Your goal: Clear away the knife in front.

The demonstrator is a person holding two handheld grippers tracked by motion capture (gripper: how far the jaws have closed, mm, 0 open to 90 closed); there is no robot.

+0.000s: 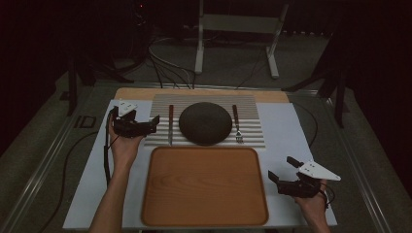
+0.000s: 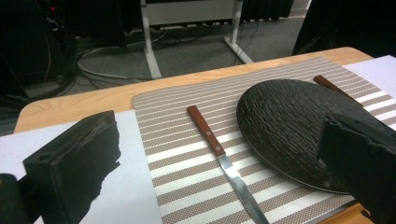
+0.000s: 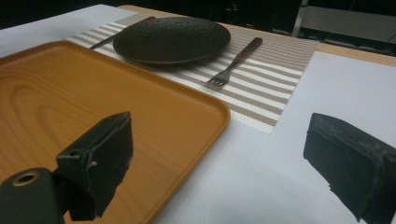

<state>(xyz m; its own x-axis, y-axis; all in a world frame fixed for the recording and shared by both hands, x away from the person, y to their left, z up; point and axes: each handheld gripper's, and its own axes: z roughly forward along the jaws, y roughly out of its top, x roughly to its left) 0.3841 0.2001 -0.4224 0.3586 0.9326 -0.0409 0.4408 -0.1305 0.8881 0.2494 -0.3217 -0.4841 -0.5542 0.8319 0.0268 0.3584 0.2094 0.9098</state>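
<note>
Our left gripper (image 1: 154,124) hovers with its jaws spread wide and nothing between them, at the left edge of the striped placemat (image 1: 252,127), just short of the knife (image 1: 170,124). The knife lies at 9 o'clock from the dark plate (image 1: 205,123), handle pointing to 12, blade to 6, flat on the mat. The fork (image 1: 236,124) sits at 3 o'clock from the plate. Our right gripper (image 1: 280,169) waits, also spread and empty, over the white sheet (image 1: 291,124) at 3 o'clock from the wooden tray (image 1: 160,213).

We judge the knife to be the target. It lies so flat and thin that the jaws could skid over it, or drag the mat and nudge the plate, whose rim stands close to the blade. Pinching the handle looks safer to us.

Room is generous at 9 o'clock of the knife; it is tight at 3. The tray, at 6 o'clock, has a raised lip to clear.
</note>
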